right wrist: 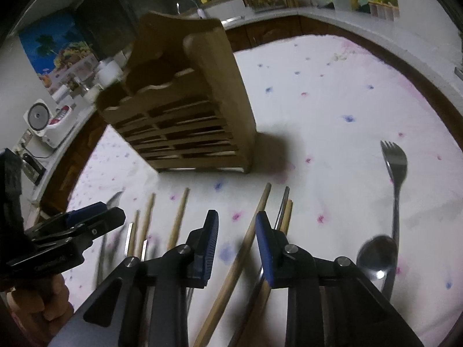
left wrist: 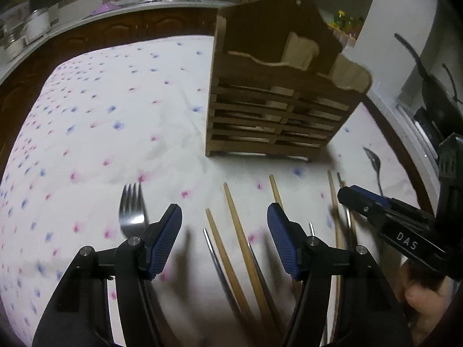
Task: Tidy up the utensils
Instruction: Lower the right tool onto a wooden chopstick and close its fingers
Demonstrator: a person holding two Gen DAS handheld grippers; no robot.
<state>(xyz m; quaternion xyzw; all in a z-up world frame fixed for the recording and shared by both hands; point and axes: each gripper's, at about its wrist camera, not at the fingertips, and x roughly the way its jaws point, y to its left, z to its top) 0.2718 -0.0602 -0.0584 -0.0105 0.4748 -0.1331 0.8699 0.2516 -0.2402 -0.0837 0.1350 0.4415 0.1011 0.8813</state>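
- Utensils lie loose on a white floral cloth (left wrist: 101, 110) in front of a wooden slatted caddy (left wrist: 275, 110); the caddy stands upright at the far side of the cloth.
- Left wrist view: fork (left wrist: 131, 211) lies flat just left of the left gripper (left wrist: 224, 217), tines pointing away; its handle is hidden under the left finger.
- Wooden chopsticks (left wrist: 234, 219) and a thin metal one (left wrist: 214, 248) lie side by side between and below the left gripper's fingers, roughly pointing at the caddy.
- Left gripper: jaws about half apart, nothing pinched, pads clear of the sticks.
- More chopsticks (left wrist: 335, 202) lie further right, under the tip of the right gripper (left wrist: 347, 195); spoon (left wrist: 374, 162) beyond, bowl towards the caddy.
- Right wrist view: right gripper (right wrist: 237, 231) has a narrow gap, nothing clamped; one wooden chopstick (right wrist: 249, 231) runs diagonally on the cloth under the gap, a metal one just right of it.
- A second spoon (right wrist: 376, 257) lies over the fork's handle at right.
- Left gripper (right wrist: 98, 214) enters at the left edge; its gap is unclear from here.
- Motion blur on some sticks.
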